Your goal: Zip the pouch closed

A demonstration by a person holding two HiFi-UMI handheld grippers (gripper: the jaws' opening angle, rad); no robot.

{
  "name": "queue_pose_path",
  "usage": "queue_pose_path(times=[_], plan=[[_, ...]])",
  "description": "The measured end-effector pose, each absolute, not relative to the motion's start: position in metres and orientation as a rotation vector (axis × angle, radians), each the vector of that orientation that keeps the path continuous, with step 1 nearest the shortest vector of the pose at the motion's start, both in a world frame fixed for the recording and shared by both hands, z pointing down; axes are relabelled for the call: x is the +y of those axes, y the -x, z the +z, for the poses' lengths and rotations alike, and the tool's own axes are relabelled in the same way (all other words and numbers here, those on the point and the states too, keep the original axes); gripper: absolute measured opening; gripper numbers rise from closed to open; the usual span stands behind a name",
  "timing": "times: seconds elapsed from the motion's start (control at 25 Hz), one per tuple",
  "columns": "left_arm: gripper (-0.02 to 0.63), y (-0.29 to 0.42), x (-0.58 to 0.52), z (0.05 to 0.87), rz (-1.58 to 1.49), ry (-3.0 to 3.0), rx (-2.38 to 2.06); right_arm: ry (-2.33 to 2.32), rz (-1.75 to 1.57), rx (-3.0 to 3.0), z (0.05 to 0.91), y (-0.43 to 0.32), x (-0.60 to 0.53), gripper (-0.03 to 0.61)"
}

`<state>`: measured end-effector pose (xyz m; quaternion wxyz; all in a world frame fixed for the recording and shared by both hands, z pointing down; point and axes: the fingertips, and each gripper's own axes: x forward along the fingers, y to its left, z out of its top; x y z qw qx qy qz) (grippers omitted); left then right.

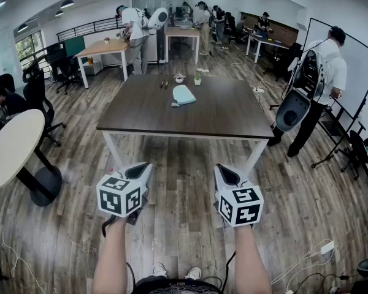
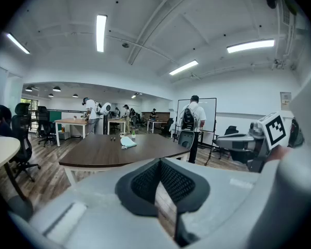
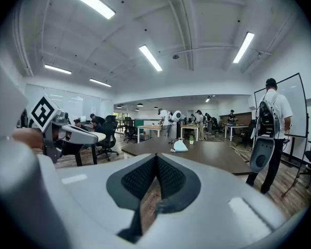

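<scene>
No readable text, label, brand or number shows anywhere; the only markings are square coded patterns

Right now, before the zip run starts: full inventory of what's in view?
table: 1, dark brown, centre, ahead of both grippers
pouch: 1, pale blue-green, far half of the table
small plant: 1, green, table's far edge
round table: 1, off-white, left
office chairs: several, black, far left
wooden desk: 1, light top, back left
whiteboard: 1, white, right
person with backpack: 1, white top, beside the whiteboard
floor cable: 1, white, lower right
left gripper: grey, marker cube, jaws shut, empty, short of the table
right gripper: same, jaws shut, empty
shoes: 2, white, bottom edge
</scene>
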<state>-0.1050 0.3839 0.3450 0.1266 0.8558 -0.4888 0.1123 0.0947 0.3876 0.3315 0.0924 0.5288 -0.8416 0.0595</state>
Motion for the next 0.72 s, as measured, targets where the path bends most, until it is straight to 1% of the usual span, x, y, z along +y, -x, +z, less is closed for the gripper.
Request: queue_pose_path(times=[0.52, 0.72], plan=[[0.002, 0.071, 0.370, 0.349, 0.344, -2.487, -1.485, -1.560, 0.226, -2.522, 0.338, -0.134, 0.379, 0.003], [0.006, 0.062, 0.361, 0.351, 0.355, -2.479, -1.534, -1.542, 0.251, -2.542, 0.342, -0.147, 0.375, 0.047]])
